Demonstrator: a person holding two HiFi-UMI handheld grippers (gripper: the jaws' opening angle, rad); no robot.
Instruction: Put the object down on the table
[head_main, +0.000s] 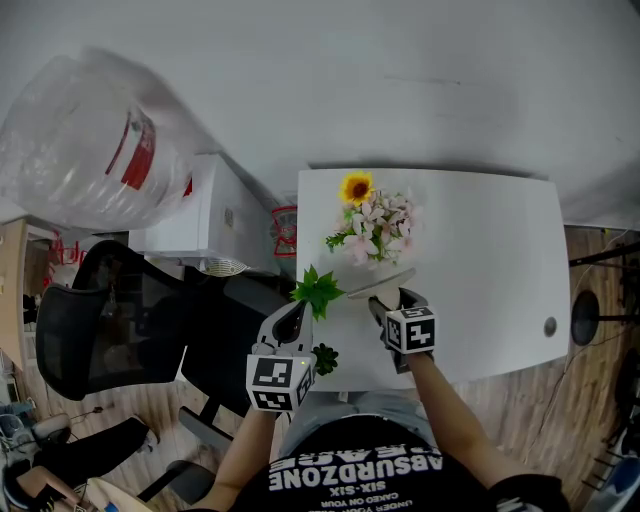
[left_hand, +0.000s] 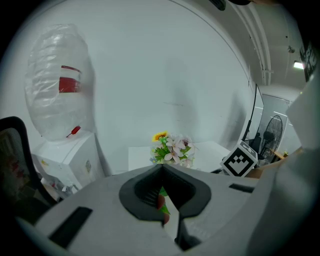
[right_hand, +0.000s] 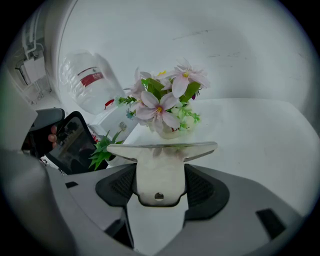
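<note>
My left gripper (head_main: 297, 312) hovers over the left front part of the white table (head_main: 490, 250). It is shut on the stem of a green leafy sprig (head_main: 317, 290), which stands up above its jaws. In the left gripper view only green and reddish bits of the sprig (left_hand: 161, 200) show between the closed jaws of the left gripper (left_hand: 162, 192). My right gripper (head_main: 388, 300) is shut on a flat T-shaped metal piece (right_hand: 160, 162), held just in front of a bunch of pink flowers with a sunflower (head_main: 375, 225). In the right gripper view the right gripper (right_hand: 159, 175) has the flowers (right_hand: 162, 102) behind it.
A second small green plant (head_main: 325, 357) lies near the table's front left corner. Left of the table stand a water dispenser (head_main: 200, 215) with a big clear bottle (head_main: 90, 140) and a black office chair (head_main: 120, 320). A fan base (head_main: 585, 315) is at the right.
</note>
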